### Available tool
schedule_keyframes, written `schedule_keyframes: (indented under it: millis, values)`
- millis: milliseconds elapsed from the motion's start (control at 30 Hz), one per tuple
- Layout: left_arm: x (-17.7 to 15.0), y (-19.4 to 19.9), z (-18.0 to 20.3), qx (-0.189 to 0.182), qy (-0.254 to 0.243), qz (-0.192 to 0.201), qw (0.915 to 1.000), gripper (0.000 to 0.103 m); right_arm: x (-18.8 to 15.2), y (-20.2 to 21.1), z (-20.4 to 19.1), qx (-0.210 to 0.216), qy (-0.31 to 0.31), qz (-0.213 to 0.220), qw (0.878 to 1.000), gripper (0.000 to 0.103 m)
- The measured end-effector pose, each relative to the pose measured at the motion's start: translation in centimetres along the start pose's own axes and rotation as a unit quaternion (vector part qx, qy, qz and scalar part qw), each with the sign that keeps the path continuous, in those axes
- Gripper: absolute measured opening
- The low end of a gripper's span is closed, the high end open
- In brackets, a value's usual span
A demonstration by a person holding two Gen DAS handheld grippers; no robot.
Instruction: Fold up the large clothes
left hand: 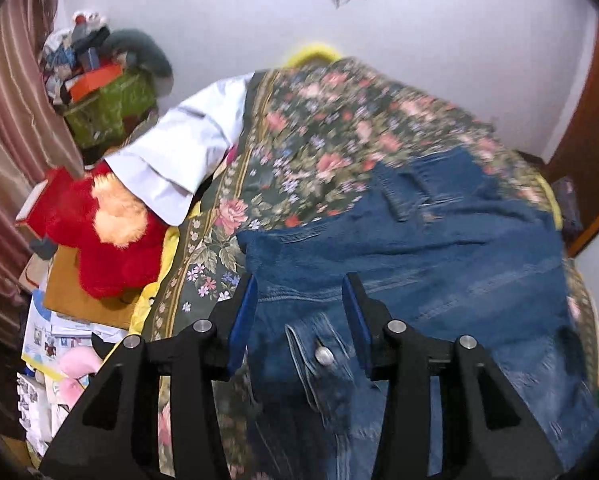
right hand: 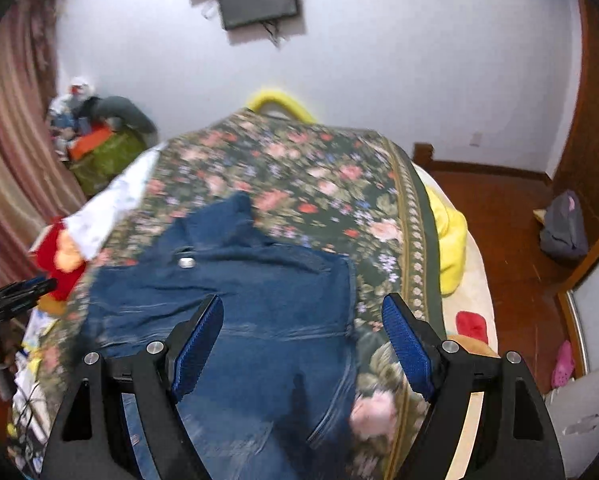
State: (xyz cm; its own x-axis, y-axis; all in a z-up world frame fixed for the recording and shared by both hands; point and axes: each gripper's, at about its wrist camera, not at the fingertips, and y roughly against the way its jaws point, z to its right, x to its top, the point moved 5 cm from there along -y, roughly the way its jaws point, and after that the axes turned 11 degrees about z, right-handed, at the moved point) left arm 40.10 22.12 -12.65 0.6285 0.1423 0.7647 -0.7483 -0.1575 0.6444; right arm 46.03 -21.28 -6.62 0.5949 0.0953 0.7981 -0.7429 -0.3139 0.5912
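Note:
Blue denim jeans (left hand: 439, 248) lie spread on a bed with a dark floral bedspread (left hand: 319, 128). My left gripper (left hand: 299, 284) is open over the waistband, and the metal button (left hand: 324, 356) shows between its blue pads. In the right wrist view the jeans (right hand: 267, 292) lie across the floral bedspread (right hand: 299, 172). My right gripper (right hand: 303, 308) is wide open above the jeans near their right edge. The left gripper (right hand: 31, 286) shows at the left edge of that view. The button (right hand: 186, 262) faces up.
A white garment (left hand: 179, 152) and a red plush toy (left hand: 103, 236) lie at the bed's left side. Boxes and clutter (left hand: 99, 92) stand by the curtain. A yellow blanket (right hand: 451, 236) hangs off the right side. A wooden floor (right hand: 511, 232) with a bag (right hand: 565, 228) lies to the right.

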Motion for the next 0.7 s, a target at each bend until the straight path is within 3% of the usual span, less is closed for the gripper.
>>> schedule_keyframes:
  millis: [167,367,500,700]
  values:
    - [-1.1,5.8,1.0,-0.039,-0.003,0.022,0.9990,0.064,-0.7,5.7,-2.1,0.011,0.018,0.028,0.999,0.081]
    - [-4.2,10.0,0.6,-0.046,-0.006,0.031,0.9985,0.071,-4.3,9.1,-2.8,0.026,0.014,0.011,0.999,0.082]
    - [-7.8,10.2,-0.9,-0.048,0.026,0.005,0.9985,0.072,-7.9,9.7,-2.0,0.017,-0.014,-0.012,1.000,0.082]
    - [-14.6,8.2,-3.9,-0.025,0.065,-0.068,0.9952,0.072,-14.5,8.3,-0.3,0.015,-0.062,-0.097,0.993,0.082]
